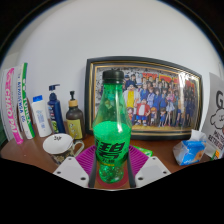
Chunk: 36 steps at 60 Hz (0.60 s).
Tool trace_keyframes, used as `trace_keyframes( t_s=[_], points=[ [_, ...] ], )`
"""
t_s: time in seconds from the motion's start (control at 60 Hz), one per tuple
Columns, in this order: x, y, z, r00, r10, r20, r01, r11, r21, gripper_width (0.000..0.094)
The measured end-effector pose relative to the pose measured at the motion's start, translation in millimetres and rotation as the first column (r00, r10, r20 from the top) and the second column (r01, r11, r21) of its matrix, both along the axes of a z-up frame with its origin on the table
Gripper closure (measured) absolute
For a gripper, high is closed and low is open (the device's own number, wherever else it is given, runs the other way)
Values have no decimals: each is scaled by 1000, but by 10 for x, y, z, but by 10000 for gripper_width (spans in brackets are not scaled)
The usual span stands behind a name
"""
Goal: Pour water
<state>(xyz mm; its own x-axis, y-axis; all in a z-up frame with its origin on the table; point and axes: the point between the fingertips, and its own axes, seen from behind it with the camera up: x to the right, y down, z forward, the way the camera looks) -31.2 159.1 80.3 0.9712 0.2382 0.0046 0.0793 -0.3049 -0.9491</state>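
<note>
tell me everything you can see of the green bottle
The green bottle is clear green plastic with a dark cap screwed on, so it is closed. A green label with white lettering wraps its lower body. It stands upright between the fingers of the gripper, whose pink pads sit close at both sides of its base; whether they press on it cannot be seen. Behind it leans a framed photo, and a white cup sits nearby on the wooden table.

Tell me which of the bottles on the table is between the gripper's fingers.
The green bottle with the black cap stands between the fingers of the gripper. The white, blue and amber bottles stand farther back, by the wall, beyond the fingers.
</note>
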Motion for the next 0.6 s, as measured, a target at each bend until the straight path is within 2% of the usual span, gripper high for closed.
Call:
trace_keyframes(
  t_s=[0.067,0.1,0.167,0.217,0.283,0.333,0.6],
  points=[
    [4,30,-26,1000,-4,3,4,1000,-16,412],
    [26,15,-58,1000,-13,9,13,999,-38,343],
    [50,-77,-71,1000,-23,19,25,997,-75,65],
    [98,-152,-51,999,-42,33,45,995,-94,108],
    [164,-295,7,996,-78,44,82,990,-116,74],
    [183,-466,63,993,-102,51,108,984,-141,82],
    [36,-1884,556,969,-223,104,244,931,-271,81]
  ],
)
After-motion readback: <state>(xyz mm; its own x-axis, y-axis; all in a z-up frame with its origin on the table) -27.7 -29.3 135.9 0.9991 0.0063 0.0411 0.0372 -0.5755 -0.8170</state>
